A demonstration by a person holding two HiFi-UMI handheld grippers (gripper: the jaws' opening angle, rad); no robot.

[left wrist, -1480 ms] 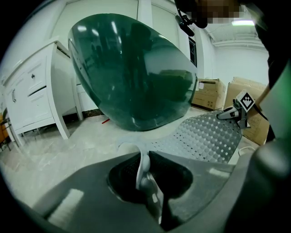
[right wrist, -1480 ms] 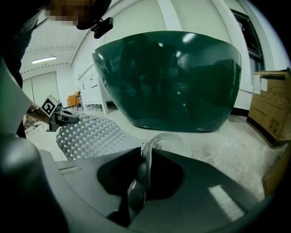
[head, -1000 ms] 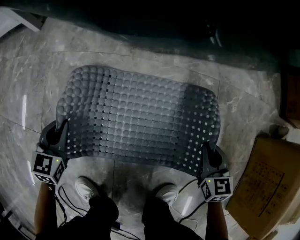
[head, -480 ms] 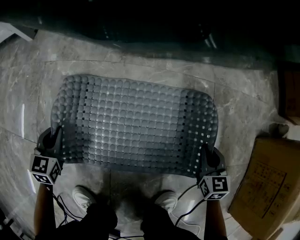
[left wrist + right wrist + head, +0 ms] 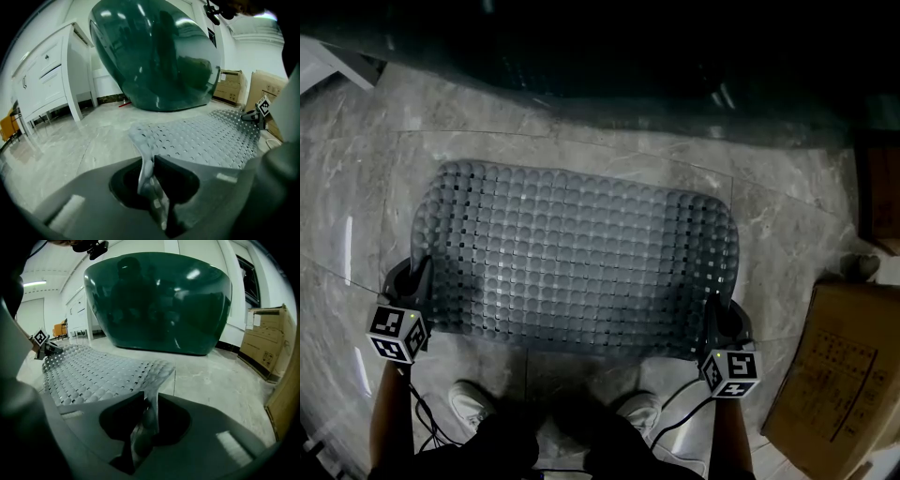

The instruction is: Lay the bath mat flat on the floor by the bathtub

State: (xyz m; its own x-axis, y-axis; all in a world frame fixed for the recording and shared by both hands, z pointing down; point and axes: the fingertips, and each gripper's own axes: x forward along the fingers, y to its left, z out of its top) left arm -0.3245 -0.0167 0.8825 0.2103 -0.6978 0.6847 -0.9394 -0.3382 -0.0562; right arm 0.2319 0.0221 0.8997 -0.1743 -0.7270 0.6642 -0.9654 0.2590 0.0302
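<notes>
Mat (image 5: 581,258) lies spread on the floor (image 5: 787,216) beside the tub (image 5: 609,47), long axis running along it, straight ahead of both grippers. Left gripper (image 5: 420,270) clamps the near left corner. Right gripper (image 5: 713,307) has just been easing its jaws apart, the near right corner pinched up between them. Only those corners look left to drop.

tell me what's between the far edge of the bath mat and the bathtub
Only a bare strip of marble floor separates the bath mat from the bathtub. The head view shows this best.
</notes>
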